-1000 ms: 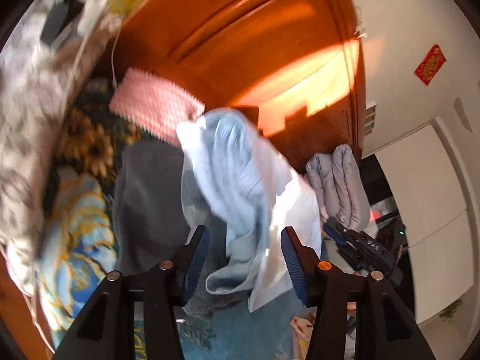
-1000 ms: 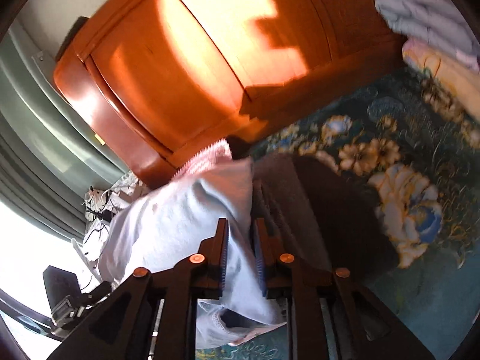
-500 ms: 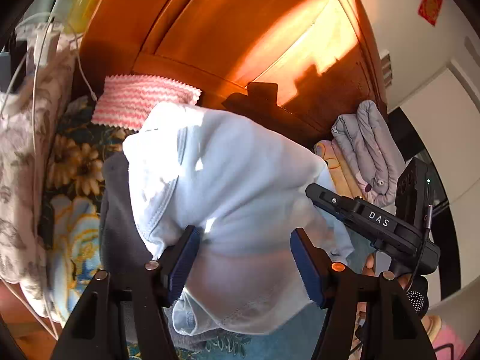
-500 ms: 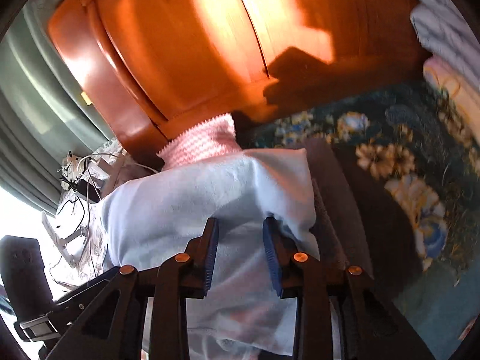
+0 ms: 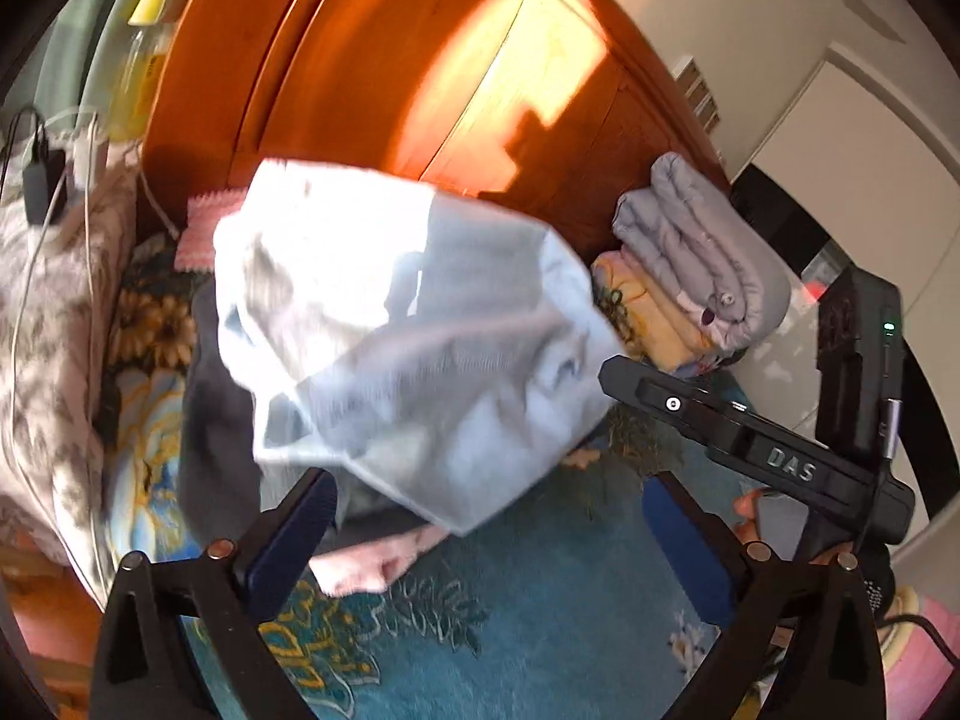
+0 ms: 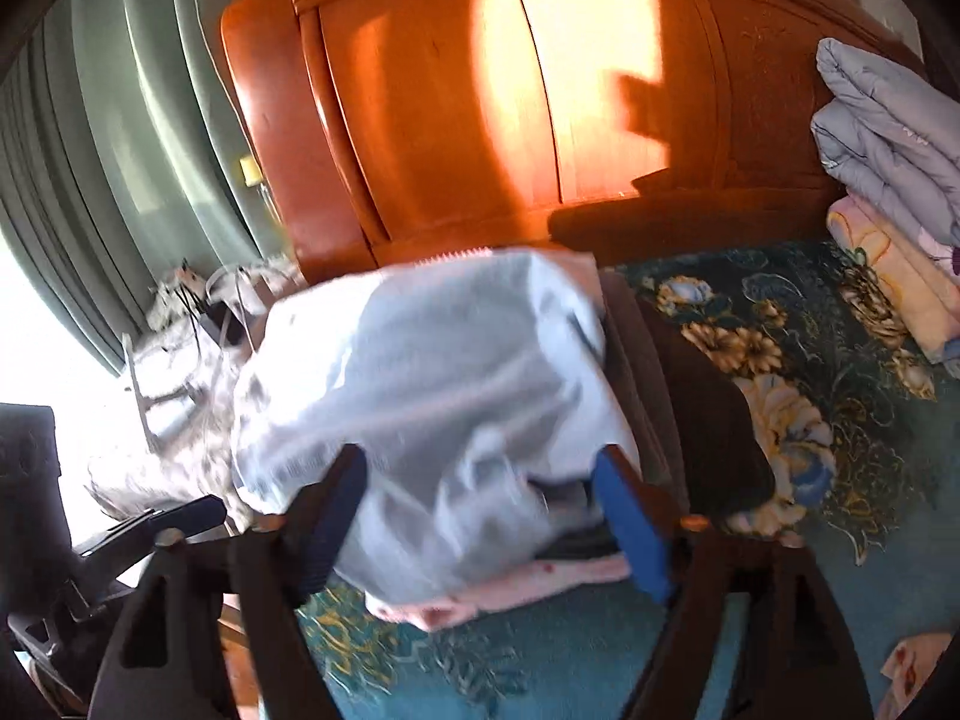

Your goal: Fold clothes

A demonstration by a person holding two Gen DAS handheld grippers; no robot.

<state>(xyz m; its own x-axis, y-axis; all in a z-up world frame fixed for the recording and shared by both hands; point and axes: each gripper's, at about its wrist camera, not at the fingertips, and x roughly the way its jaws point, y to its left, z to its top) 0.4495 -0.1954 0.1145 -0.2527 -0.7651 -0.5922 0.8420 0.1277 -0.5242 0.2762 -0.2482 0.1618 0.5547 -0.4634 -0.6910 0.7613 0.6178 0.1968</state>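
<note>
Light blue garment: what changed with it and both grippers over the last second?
The right gripper, shut on the light blue garment a second ago, has opened wide and let go. The garment, then hanging bunched, now lies spread on the clothes pile. The left gripper stayed open and has drawn back from the cloth. The folded grey quilt and wooden wardrobe are unchanged.

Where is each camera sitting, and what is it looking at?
Left wrist view: sits on the left gripper, facing the pale blue cloth garment and orange wooden wardrobe; own open fingers and the right gripper show.
Right wrist view: sits on the right gripper, facing the same garment; open fingers show.
Shared: garment, wardrobe, folded grey quilt.
</note>
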